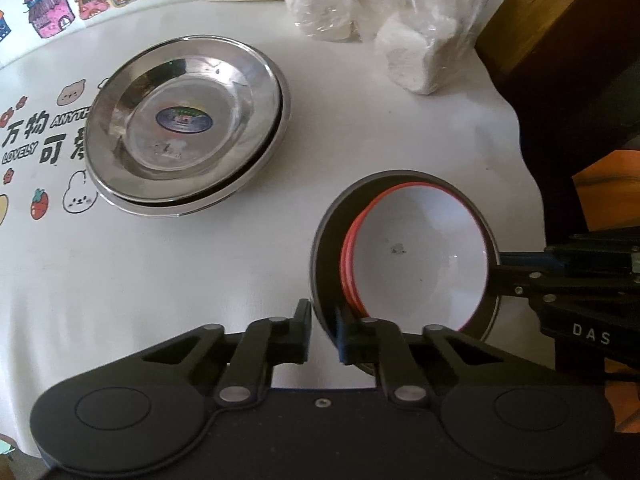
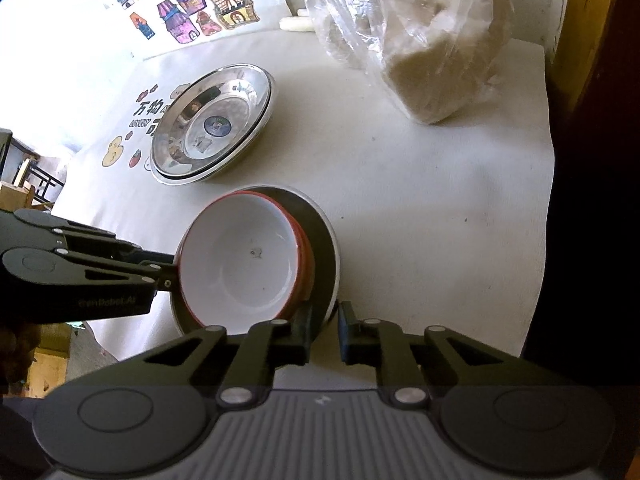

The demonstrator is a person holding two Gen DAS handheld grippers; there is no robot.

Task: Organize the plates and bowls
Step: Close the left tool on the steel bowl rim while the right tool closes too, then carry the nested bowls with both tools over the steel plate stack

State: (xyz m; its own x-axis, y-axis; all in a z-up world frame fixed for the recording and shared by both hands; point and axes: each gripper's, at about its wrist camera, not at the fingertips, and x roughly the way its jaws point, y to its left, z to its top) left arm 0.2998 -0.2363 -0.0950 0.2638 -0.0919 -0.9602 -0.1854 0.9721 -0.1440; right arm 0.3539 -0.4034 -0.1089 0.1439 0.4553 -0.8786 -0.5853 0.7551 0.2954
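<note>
A black bowl (image 1: 326, 240) holds red-rimmed white bowls (image 1: 416, 256) nested inside it. My left gripper (image 1: 323, 334) is shut on the black bowl's near rim, one finger outside and one inside. My right gripper (image 2: 323, 330) is shut on the opposite rim of the black bowl (image 2: 324, 256), around the white bowls (image 2: 240, 256). In the left wrist view the right gripper (image 1: 496, 270) comes in from the right. Two stacked steel plates (image 1: 184, 124) lie at the back left and also show in the right wrist view (image 2: 214, 124).
A white tablecloth (image 1: 160, 272) with cartoon prints covers the table. A plastic bag of white rolls (image 1: 384, 12) stands at the back. A wooden cabinet (image 1: 560, 20) is at the right, past the table's edge (image 1: 528, 168).
</note>
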